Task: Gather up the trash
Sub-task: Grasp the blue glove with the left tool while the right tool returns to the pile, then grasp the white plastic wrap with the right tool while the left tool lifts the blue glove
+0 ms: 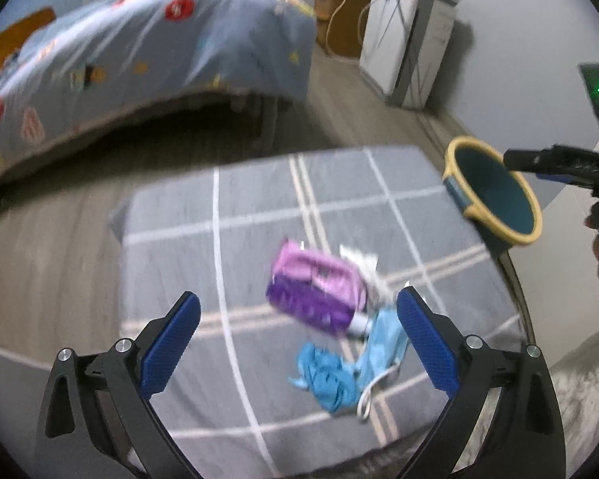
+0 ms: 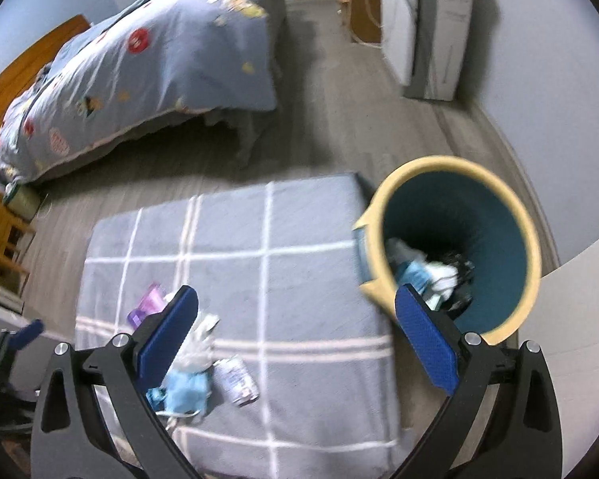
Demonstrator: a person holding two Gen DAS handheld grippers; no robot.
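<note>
Hovering wide open and empty, the left gripper (image 1: 298, 329) is pointing at litter on the grey checked cushion (image 1: 259, 199): a purple plastic packet (image 1: 315, 287), a crumpled blue cloth (image 1: 327, 379) and a pale blue face mask (image 1: 383, 343) (all lying close together). The right gripper (image 2: 296, 333) is also gaping, holding nothing. Only its view is showing rubbish already inside the yellow-rimmed teal bin (image 2: 495, 215), probably placed beside the cushion for short drops.

No legible text anywhere. Purple packet (image 1: 317, 291) print and the bedspread (image 1: 139, 56) patches at 11 o'clock too blurred to read.
</note>
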